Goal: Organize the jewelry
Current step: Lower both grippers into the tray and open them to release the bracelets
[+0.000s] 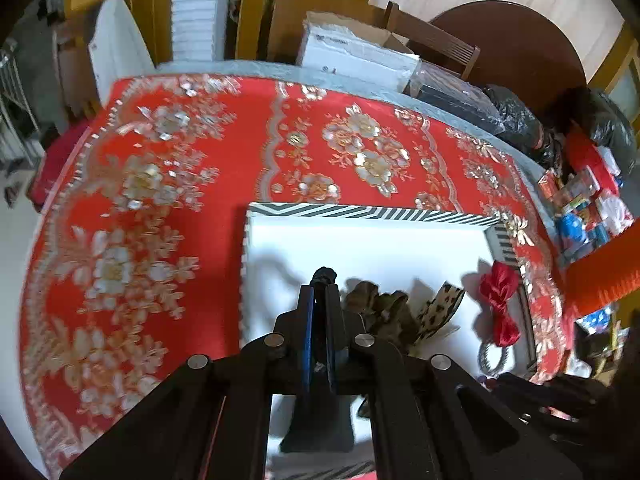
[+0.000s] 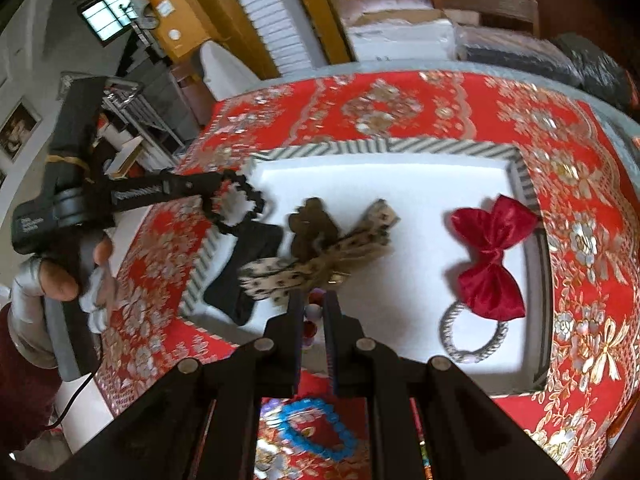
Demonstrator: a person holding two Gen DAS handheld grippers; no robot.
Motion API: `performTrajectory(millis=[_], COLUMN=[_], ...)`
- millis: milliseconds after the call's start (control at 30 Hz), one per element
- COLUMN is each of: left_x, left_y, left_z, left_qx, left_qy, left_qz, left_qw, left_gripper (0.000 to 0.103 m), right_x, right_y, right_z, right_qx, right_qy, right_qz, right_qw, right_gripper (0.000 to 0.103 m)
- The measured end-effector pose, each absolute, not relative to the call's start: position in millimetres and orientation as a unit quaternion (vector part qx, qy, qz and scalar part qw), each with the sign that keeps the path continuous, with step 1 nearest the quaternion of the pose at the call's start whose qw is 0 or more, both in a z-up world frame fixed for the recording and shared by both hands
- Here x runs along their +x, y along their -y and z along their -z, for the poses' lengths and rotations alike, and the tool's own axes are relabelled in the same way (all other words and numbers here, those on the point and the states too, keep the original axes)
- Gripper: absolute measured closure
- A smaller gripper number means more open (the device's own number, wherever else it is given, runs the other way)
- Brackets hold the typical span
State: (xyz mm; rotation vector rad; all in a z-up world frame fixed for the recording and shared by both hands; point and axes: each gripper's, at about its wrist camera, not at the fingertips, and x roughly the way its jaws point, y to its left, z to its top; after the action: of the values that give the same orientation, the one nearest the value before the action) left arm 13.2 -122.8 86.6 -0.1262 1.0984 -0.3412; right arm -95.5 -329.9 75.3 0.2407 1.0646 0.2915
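A white tray with a striped rim (image 1: 360, 212) (image 2: 380, 146) lies on the red floral cloth. My left gripper (image 1: 322, 288) (image 2: 216, 194) is shut on a black bead bracelet (image 2: 240, 208) (image 1: 325, 274) and holds it over the tray's left edge. My right gripper (image 2: 312, 300) is shut on a string of coloured beads (image 2: 311, 322) at the tray's near edge. In the tray lie a black bow (image 2: 244, 276), a brown bow (image 2: 310, 226) (image 1: 380, 310), a leopard bow (image 2: 320, 260) (image 1: 438, 312) and a red bow (image 2: 490, 256) (image 1: 500, 300) on a silver hair tie (image 2: 472, 340) (image 1: 492, 356).
A blue bead bracelet (image 2: 318, 432) lies on the red cloth (image 1: 160, 220) in front of the tray, under my right gripper. Boxes (image 1: 356, 54), black bags (image 1: 516, 120) and small packets (image 1: 580, 200) crowd the table's far and right edges.
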Motion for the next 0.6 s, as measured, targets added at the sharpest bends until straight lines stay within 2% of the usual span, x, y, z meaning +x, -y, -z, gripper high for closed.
performTrajectory(millis=[267,600], left_x=[50.4,63.5], left_y=[123.1,119.1], left_z=[-69.5,-42.3], left_qx=[-0.099,-0.097], left_qy=[-0.532,-0.555], left_qz=[0.158,0.134], left_qw=[0.826,0.816], left_gripper=[0.103,0.103], right_x=[-83.0,-69.0], right_y=[362.0,354.3], right_z=[-39.1,-28.8], right_qx=[0.13,0.119], right_qy=[-0.539,-0.548], right_qz=[-0.085,-0.088], right_qw=[0.828,0.824], right_gripper=[0.093,0.093])
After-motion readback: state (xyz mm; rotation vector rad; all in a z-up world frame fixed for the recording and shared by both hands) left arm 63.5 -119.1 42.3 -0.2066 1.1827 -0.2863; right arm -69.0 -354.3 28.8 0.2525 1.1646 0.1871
